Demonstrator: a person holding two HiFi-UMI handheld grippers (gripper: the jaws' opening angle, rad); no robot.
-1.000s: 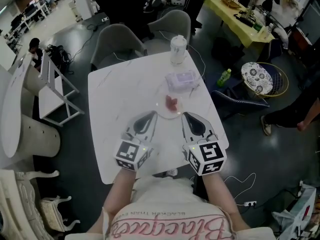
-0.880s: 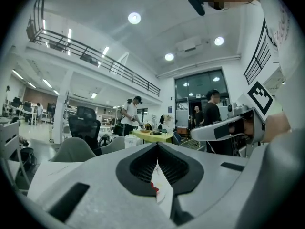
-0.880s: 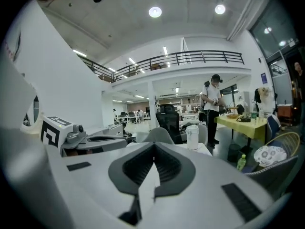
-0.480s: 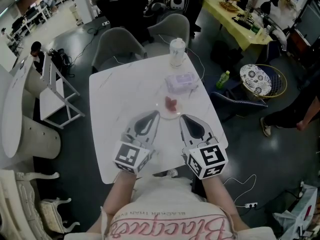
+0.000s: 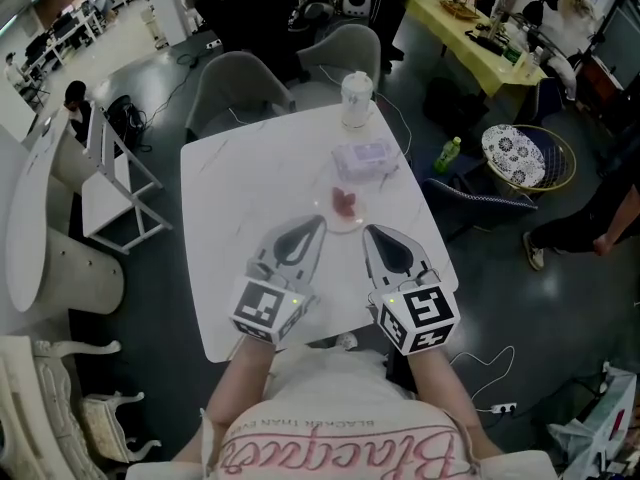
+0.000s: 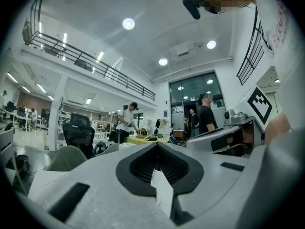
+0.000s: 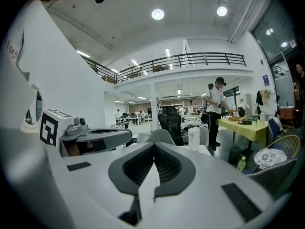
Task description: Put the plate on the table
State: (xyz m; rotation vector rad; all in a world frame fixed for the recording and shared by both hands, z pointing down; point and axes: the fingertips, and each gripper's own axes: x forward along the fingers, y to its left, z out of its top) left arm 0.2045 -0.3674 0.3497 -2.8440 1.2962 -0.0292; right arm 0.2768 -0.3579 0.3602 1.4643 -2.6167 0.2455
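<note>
- A clear plate (image 5: 343,211) with something red on it sits on the white table (image 5: 240,188), right of centre.
- The left gripper (image 5: 318,224) and right gripper (image 5: 369,231), jaws together, flank its near rim.
- Farther off are a pale packet (image 5: 365,159) and a white cup (image 5: 357,98).

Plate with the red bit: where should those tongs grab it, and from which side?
Grip the plate by its thin near rim, coming in low from the person's side, one jaw over, one under. It seems to lie flat on the table, so only the rim offers a hold; the red piece sits mid-plate and the wrapped packet crowds the far side.
</note>
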